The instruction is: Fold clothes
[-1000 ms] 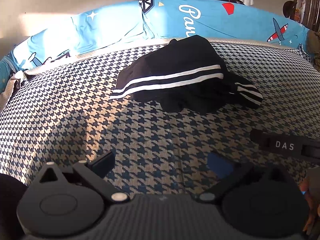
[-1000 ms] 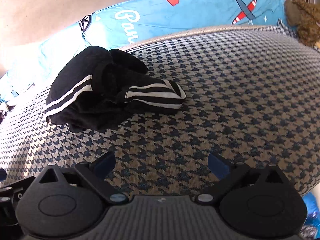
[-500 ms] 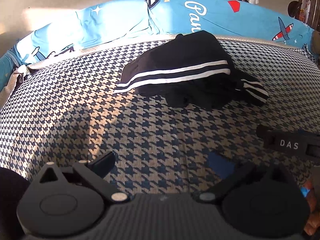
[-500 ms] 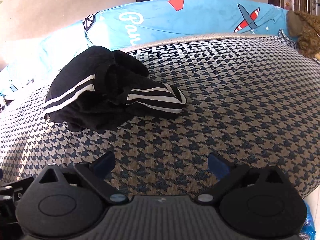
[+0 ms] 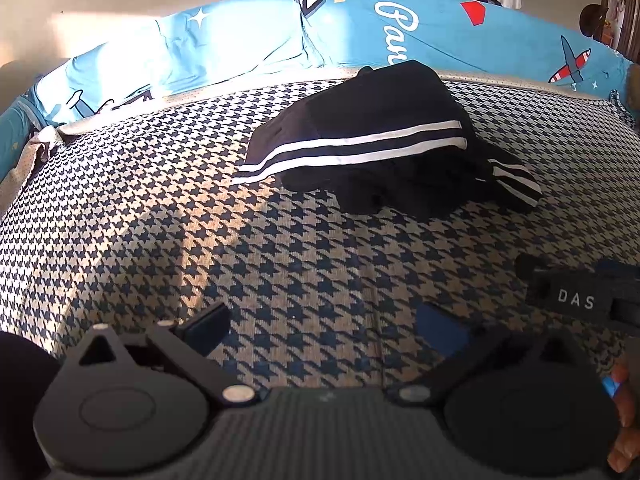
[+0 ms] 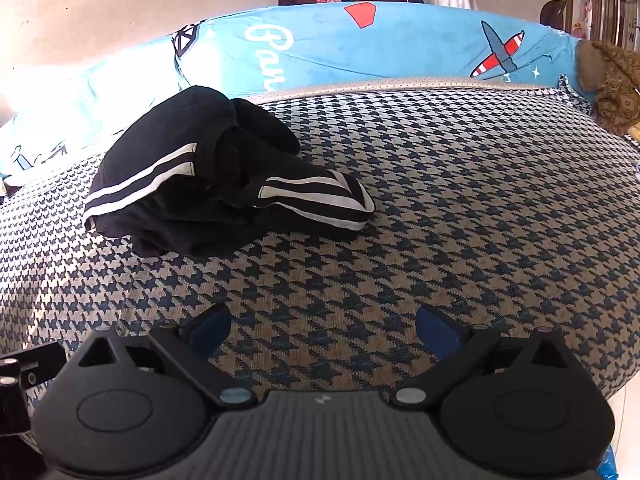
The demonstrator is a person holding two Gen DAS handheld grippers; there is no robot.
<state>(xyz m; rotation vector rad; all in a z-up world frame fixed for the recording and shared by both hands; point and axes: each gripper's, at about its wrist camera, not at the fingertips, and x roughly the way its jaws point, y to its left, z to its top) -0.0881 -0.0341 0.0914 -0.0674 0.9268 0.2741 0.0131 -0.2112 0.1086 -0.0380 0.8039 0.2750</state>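
Left wrist view: a houndstooth-patterned bed (image 5: 160,208) backed by a blue cartoon-print cushion (image 5: 440,40). A crumpled black garment with white stripes (image 5: 372,152) lies near the far edge. The left gripper (image 5: 324,326) hovers well short of it, fingers spread wide and empty.

Right wrist view: the same garment (image 6: 216,184) sits to the left ahead. The right gripper (image 6: 324,326) is also wide apart and empty. Probably best to pinch separate edges and spread the bundle flat before folding.

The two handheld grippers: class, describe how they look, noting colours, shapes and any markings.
Both the left gripper and right gripper are matte black, with round discs either side of a ribbed grey centre, angled link arms with silver pivots, and blue pads. White letters "DAS" mark the right gripper's side.
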